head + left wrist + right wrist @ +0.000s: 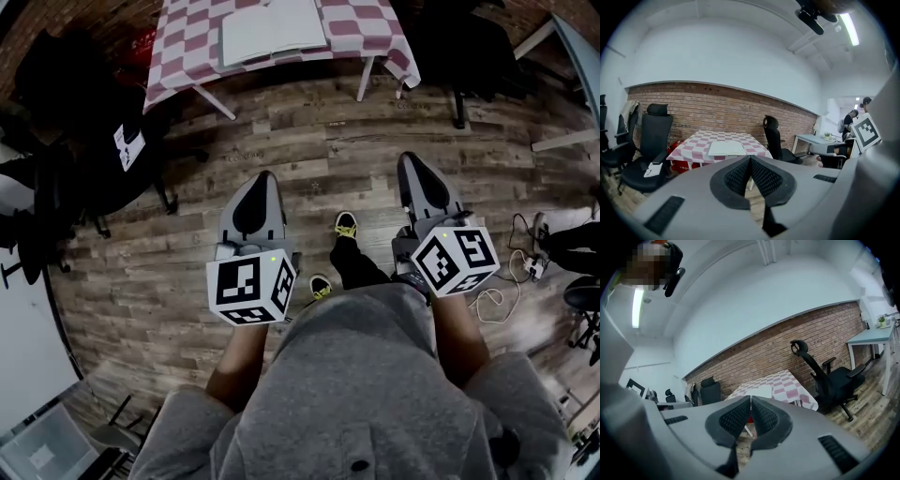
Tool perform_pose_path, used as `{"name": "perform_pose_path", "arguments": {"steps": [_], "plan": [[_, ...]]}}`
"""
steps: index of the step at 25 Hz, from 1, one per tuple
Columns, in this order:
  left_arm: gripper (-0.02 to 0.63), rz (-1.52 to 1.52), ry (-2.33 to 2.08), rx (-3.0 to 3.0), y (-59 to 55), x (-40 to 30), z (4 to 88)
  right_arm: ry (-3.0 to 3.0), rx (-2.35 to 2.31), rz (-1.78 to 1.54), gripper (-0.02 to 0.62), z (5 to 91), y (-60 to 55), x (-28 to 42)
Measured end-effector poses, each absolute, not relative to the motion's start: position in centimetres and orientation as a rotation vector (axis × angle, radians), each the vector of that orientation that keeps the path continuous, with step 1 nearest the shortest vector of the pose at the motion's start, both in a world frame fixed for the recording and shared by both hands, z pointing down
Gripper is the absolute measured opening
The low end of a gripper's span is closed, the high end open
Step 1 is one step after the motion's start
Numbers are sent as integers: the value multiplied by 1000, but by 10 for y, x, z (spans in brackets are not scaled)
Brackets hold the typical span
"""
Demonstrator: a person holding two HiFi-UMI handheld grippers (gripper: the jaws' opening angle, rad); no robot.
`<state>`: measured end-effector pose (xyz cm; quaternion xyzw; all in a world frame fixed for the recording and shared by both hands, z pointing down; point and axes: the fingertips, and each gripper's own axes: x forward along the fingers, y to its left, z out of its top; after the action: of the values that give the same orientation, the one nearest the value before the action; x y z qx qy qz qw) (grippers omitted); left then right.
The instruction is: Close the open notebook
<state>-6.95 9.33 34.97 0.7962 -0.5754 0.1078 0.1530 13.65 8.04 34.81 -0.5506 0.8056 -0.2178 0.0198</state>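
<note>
Head view, notebook (274,30) open on table (187,47), L tool (265,178), R tool (410,159) closed

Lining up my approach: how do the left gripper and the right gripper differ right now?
In the head view, the right gripper reaches slightly further toward the notebook than the left gripper. The right gripper is rolled, so its view is tilted; the left gripper's view is level. Both are shut and empty.

A pink-and-white checked cloth (370,23) covers the desk (367,79); a black office chair (651,145) stands beside it, before a brick wall (717,105), on a wooden plank floor (309,150)
</note>
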Motion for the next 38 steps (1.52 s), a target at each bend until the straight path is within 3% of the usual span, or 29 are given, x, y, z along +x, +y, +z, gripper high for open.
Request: {"name": "perform_pose_path", "arguments": {"steps": [38], "plan": [[9,308,-1835,2244,14,-46,314,2558,-1542,-643,28,331,-17,167]]}}
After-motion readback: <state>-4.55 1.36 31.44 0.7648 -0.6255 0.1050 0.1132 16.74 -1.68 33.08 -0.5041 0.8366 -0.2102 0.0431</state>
